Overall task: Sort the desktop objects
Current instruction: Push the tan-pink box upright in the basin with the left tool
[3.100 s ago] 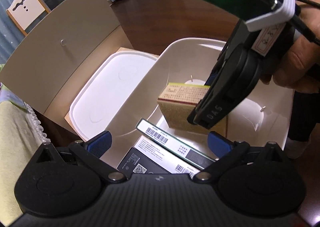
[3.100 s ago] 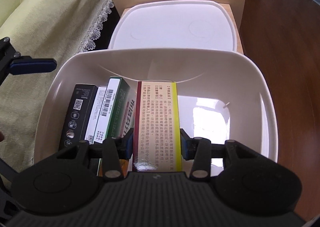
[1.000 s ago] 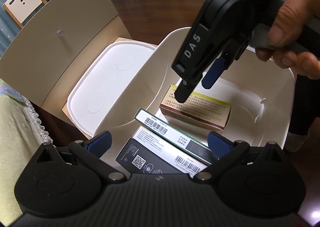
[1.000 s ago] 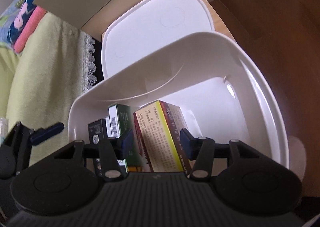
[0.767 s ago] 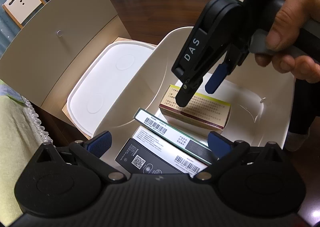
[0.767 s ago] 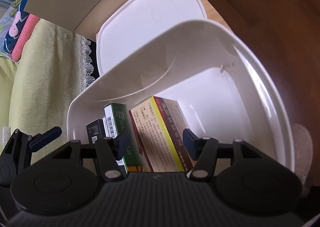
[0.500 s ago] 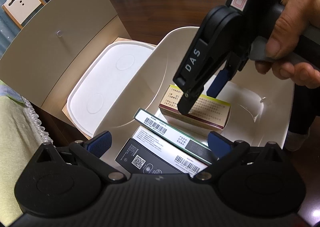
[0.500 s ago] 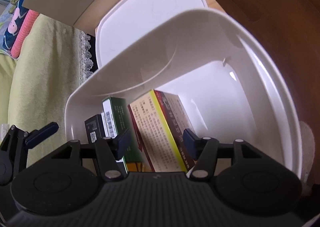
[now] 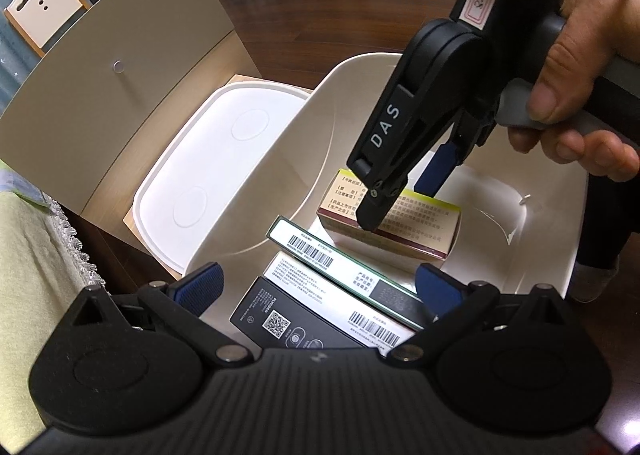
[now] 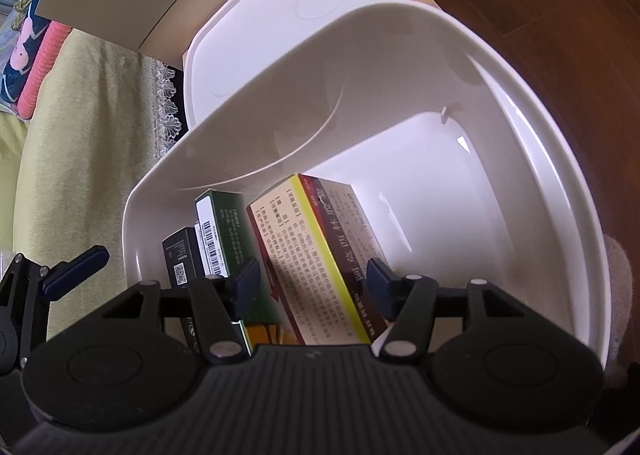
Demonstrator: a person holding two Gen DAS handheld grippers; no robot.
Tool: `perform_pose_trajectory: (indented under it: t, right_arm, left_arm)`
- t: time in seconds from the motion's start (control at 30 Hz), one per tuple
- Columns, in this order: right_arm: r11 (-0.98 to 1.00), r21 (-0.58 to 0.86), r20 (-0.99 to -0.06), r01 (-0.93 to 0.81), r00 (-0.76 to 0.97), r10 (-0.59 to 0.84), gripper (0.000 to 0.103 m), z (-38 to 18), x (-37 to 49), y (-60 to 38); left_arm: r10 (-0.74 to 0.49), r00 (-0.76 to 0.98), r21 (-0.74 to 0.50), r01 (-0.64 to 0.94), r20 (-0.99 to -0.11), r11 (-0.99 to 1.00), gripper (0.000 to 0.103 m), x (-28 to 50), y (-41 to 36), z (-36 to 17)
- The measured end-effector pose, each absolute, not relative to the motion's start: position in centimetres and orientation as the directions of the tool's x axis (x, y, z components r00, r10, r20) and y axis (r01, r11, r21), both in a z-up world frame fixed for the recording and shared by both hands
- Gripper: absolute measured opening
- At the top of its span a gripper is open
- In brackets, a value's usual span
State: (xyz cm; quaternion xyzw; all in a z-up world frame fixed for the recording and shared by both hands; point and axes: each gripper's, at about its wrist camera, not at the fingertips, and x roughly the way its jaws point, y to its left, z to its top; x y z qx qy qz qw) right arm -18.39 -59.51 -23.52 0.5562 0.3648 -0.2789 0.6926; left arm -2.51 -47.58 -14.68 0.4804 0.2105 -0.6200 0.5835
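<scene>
Dark wood floor under white bin (image 9: 304,159); yellow box (image 9: 420,219) rests inside beside green box (image 9: 344,267), right gripper (image 10: 312,283) straddling it with jaws apart, not pressing; left gripper (image 9: 316,287) wide, empty.

Bin (image 10: 552,191) floor on your right side is sitting bare, so you're getting clear entry there. Upright boxes (image 10: 216,239) are crowding the left wall, and the yellow-edged box (image 10: 316,255) is blocking the middle.
</scene>
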Motion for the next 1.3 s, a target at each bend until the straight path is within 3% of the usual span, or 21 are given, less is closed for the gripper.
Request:
perform_pose_trajectory:
  t: [1.3]
  right_arm:
    - [0.188,0.612,-0.788,0.768,0.613,0.062,0.056,-24.7,-17.1,-60.2]
  left_arm:
    - [-0.511,0.145,0.309,0.917,-0.847,-0.251,0.103,-2.9,-47.4,-14.9]
